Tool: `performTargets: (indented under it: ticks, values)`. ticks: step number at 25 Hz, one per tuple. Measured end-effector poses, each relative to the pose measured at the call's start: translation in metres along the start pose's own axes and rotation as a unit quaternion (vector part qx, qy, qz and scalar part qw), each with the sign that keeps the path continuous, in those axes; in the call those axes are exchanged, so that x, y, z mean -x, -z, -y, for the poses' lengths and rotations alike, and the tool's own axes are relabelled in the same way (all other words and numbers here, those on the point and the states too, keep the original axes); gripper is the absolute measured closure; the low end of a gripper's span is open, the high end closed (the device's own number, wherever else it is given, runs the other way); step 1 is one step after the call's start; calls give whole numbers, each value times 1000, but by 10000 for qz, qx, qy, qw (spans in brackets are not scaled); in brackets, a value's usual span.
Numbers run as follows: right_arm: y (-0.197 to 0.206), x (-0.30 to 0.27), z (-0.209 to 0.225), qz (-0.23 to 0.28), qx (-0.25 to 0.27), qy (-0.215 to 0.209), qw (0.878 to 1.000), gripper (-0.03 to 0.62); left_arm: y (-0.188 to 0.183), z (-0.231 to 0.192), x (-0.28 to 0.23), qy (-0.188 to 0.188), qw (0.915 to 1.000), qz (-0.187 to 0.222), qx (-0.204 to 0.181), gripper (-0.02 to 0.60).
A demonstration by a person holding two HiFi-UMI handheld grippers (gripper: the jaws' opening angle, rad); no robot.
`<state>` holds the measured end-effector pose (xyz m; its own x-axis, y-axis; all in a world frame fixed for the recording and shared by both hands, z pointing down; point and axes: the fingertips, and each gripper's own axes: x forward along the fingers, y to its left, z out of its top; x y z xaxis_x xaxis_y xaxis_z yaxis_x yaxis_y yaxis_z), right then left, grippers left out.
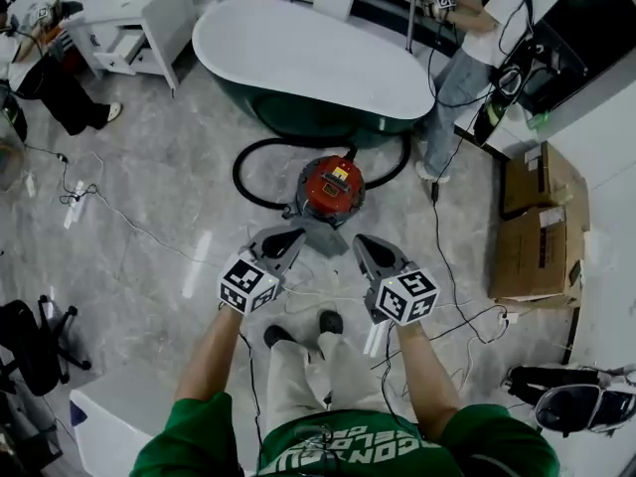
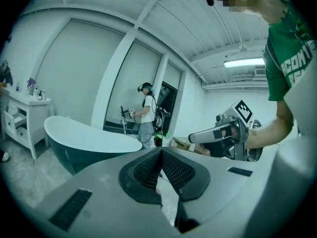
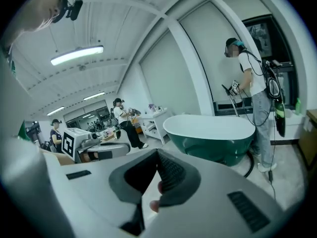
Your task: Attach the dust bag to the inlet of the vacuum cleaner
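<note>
The red canister vacuum cleaner [image 1: 333, 189] stands on the floor in front of me, its black hose [image 1: 241, 175] looping behind it. A grey flat piece [image 1: 322, 237] lies against its near side; I cannot tell what it is. No dust bag is clearly seen. My left gripper [image 1: 294, 235] and right gripper [image 1: 366, 244] are held up side by side over the floor, well above the vacuum. In the left gripper view the left gripper [image 2: 161, 151] has its pads touching and nothing between them. The right gripper [image 3: 158, 155] is likewise shut and empty.
A green bathtub [image 1: 308, 58] with a white rim stands behind the vacuum. A person [image 1: 467, 63] stands at its right end. Cardboard boxes [image 1: 537, 227] are at the right, a white cabinet [image 1: 139, 18] at the far left. Thin cables [image 1: 129, 229] cross the floor.
</note>
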<state>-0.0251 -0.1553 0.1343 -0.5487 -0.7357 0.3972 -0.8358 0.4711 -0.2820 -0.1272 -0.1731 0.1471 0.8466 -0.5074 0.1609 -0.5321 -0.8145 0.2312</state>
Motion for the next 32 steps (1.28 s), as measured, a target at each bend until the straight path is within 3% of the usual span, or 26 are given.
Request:
performTargets:
  ticks: [3,14,28,32]
  values:
    - [-39,23,-25,55,40,25,10000,586,-36,19,18,-74,9995,48,297,578]
    - [-130,90,-44,726,-88,248,9970,586,-116,76,32,-239,9992,55,307,578]
    - [-147,149,13,692,287,-563,9956,586,-138,139,-24,-1351,9885,351,581,578]
    - [-157,166,49,823,268,-641,9942,586,-134,161,-56,-1592,9863,196,390,578]
